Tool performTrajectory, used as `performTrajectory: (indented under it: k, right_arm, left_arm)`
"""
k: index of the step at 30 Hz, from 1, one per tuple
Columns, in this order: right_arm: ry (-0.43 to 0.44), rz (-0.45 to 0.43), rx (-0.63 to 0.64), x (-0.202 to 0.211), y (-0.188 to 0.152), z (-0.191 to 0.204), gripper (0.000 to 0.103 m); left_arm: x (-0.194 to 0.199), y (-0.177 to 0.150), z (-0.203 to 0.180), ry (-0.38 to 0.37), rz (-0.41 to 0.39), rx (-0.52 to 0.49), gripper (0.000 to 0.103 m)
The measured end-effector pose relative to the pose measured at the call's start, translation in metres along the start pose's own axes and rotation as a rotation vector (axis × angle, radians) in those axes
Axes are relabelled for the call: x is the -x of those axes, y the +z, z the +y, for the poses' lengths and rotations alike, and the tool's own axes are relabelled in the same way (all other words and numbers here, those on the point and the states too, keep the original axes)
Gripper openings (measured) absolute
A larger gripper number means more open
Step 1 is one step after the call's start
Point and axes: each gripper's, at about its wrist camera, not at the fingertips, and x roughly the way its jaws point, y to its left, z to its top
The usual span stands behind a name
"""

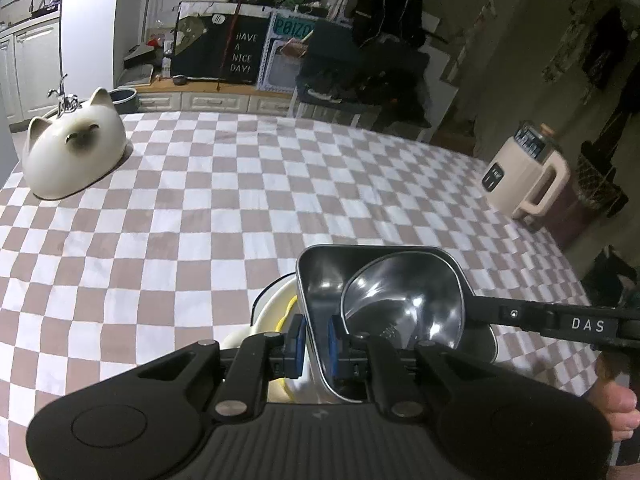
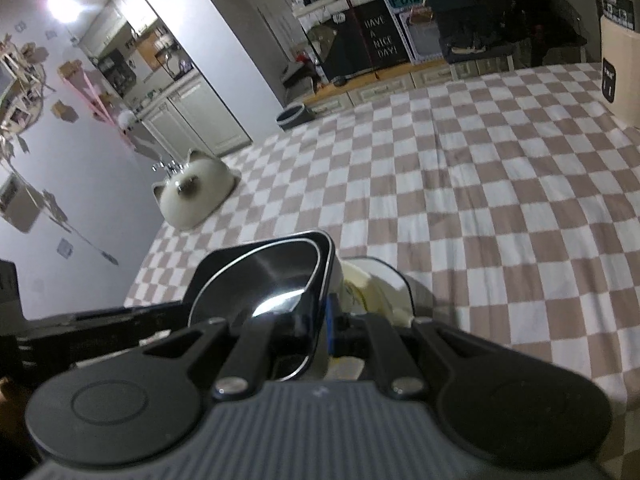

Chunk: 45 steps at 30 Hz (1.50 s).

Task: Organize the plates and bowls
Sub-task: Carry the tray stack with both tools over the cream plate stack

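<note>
Table: checkered cloth (image 1: 240, 200) in pink and white covers the whole surface, with a cluttered room behind it.
Far left: one white cat-shaped bowl (image 1: 74, 152) sits upside down near the table's far left corner, well apart from everything else.
Centre: one square steel tray (image 1: 320, 280) with one round steel bowl (image 1: 400, 300) nested in it, held above a white and yellow dish (image 1: 276, 308) on the cloth.
Left gripper (image 1: 313, 336): blue pads closed on the tray's left rim.
Right gripper (image 2: 320, 320): closed on the tray's opposite rim, one blue pad showing.
Far right: one cream jug-shaped appliance (image 1: 520, 176) with a handle stands by the table's edge.
Left view only: the right gripper's arm marked DAS, and part of a hand (image 1: 618, 412) at the lower right.
Right view only: a wall with small decorations and a bright light.
Count: two steel pieces, one cat bowl, one dish, two grippers.
</note>
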Motion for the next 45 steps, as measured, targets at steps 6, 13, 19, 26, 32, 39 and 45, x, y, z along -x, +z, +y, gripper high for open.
performTrajectory:
  k: [6, 13, 19, 26, 32, 39, 45]
  right_arm:
    - [-0.035, 0.033, 0.011, -0.007, -0.005, -0.004, 0.008]
    - [-0.071, 0.059, 0.022, -0.015, -0.007, -0.004, 0.008]
    - [-0.07, 0.071, 0.019, -0.015, -0.006, -0.006, 0.008]
    - [-0.077, 0.09, 0.023, -0.016, -0.007, -0.006, 0.008]
    - [-0.078, 0.109, 0.026, -0.016, -0.008, -0.006, 0.008]
    - [-0.083, 0.11, 0.025, -0.018, -0.007, -0.005, 0.008]
    - [-0.088, 0.119, 0.022, -0.019, -0.007, -0.006, 0.008]
  left_arm:
    - [-0.013, -0.004, 0.001, 0.021, 0.029, -0.01, 0.011]
    - [-0.022, -0.004, -0.003, 0.044, 0.049, -0.03, 0.012]
    - [-0.027, -0.005, -0.004, 0.056, 0.06, -0.035, 0.013]
    - [-0.028, -0.006, -0.005, 0.059, 0.078, -0.033, 0.013]
    - [-0.03, -0.008, -0.004, 0.054, 0.091, -0.036, 0.013]
    - [-0.03, -0.009, -0.003, 0.05, 0.089, -0.041, 0.013]
    - [-0.028, -0.009, -0.003, 0.037, 0.091, -0.049, 0.014]
